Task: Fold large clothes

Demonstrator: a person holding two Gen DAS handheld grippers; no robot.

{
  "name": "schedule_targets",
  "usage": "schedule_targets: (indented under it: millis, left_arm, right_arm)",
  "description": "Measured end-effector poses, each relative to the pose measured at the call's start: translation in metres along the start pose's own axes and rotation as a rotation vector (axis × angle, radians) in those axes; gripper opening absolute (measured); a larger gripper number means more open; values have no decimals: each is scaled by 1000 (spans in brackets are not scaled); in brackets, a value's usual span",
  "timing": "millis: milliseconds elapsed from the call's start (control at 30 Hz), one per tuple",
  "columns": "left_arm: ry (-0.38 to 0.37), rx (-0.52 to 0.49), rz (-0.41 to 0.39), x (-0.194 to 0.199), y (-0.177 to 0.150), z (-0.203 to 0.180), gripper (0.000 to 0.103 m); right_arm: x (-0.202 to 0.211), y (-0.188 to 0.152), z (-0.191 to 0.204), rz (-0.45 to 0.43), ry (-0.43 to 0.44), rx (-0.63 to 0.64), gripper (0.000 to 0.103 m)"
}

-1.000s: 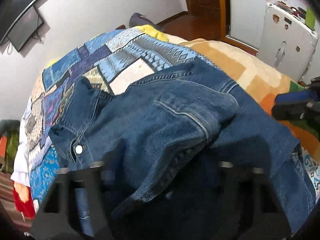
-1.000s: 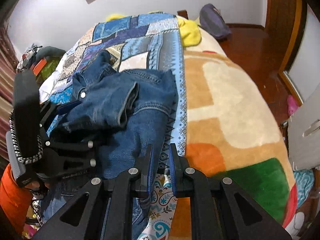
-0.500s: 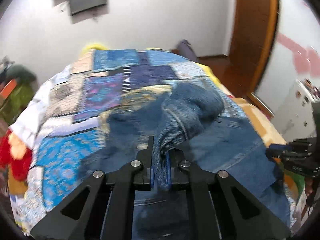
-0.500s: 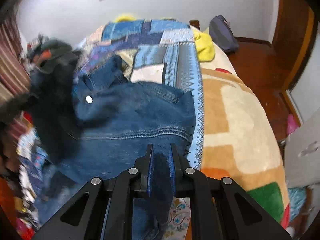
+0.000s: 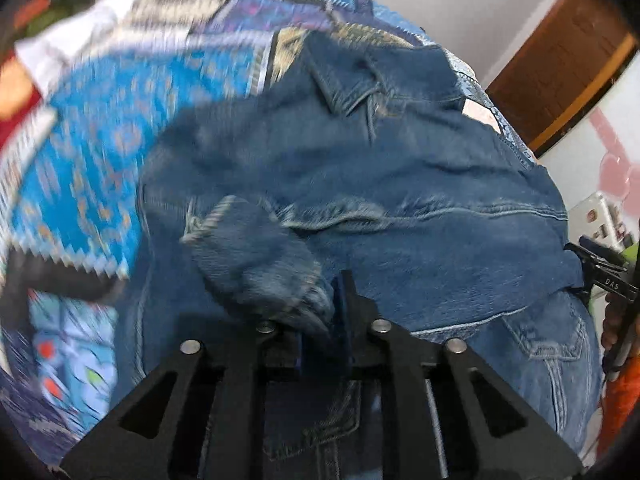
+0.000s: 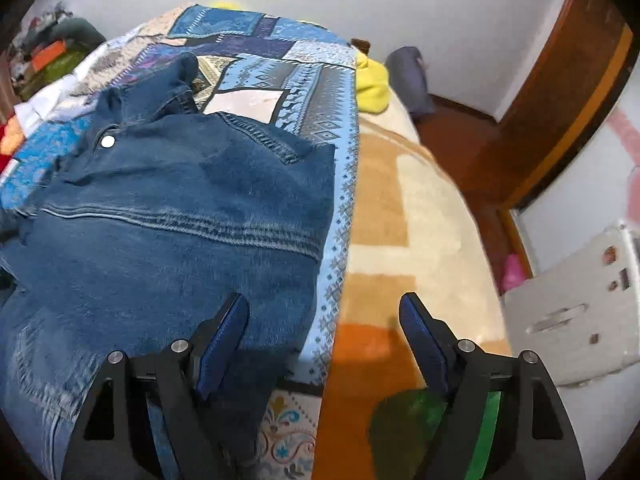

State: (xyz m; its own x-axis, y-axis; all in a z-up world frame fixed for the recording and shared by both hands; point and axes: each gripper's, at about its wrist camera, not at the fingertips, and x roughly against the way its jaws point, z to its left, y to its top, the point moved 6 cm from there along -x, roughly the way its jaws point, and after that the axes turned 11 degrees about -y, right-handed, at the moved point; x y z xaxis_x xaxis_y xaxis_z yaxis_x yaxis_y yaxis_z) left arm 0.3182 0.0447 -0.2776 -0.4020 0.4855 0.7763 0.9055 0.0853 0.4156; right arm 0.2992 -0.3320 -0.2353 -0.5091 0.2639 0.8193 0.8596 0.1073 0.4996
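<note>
A blue denim jacket (image 6: 168, 216) lies back-up on the bed, collar toward the far end. It also fills the left wrist view (image 5: 400, 184). My left gripper (image 5: 320, 320) is shut on the jacket's sleeve cuff (image 5: 264, 268) and holds it over the jacket's left side. My right gripper (image 6: 324, 324) is open and empty, just above the jacket's right lower edge; its left finger (image 6: 224, 332) is over denim, its right finger (image 6: 420, 332) over the blanket. The right gripper also shows at the right edge of the left wrist view (image 5: 604, 276).
The bed has a blue patchwork quilt (image 6: 280, 68) and an orange-cream blanket (image 6: 400, 216). A yellow cloth (image 6: 372, 84) and a dark bag (image 6: 412, 76) lie at the far end. A white cabinet (image 6: 576, 300) stands to the right, clothes piles (image 6: 48, 52) to the left.
My right gripper has opened and let go of the jacket's hem. My left gripper, still holding the sleeve, has swung down and left over the jacket.
</note>
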Motion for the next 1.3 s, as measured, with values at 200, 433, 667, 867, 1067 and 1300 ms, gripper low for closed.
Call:
schedule_targets:
  millis: [200,433,667,867,1067,1300]
  left_arm:
    - [-115,128,-18,10,12,17,64]
    - [-94,188,-28,8,31,26,32]
    - [35,13,-183,56,64,-2,22]
    - [91,-71,-280,90,85,-4,22]
    - [182,-44,-110,41,45,41,27]
    - [300,-41,-54,17,9,70,77]
  right_arm:
    - [3,-4,-22,107,205,-203,77]
    - [16,3,-1,100,322,-254,77]
    - [21,19,12,82,365,-264,77]
    - [29,37,17,47,352,-239,79]
    - [6,33,44,105,314,-156,85]
    - [-11,12,49,129,278,-85,94]
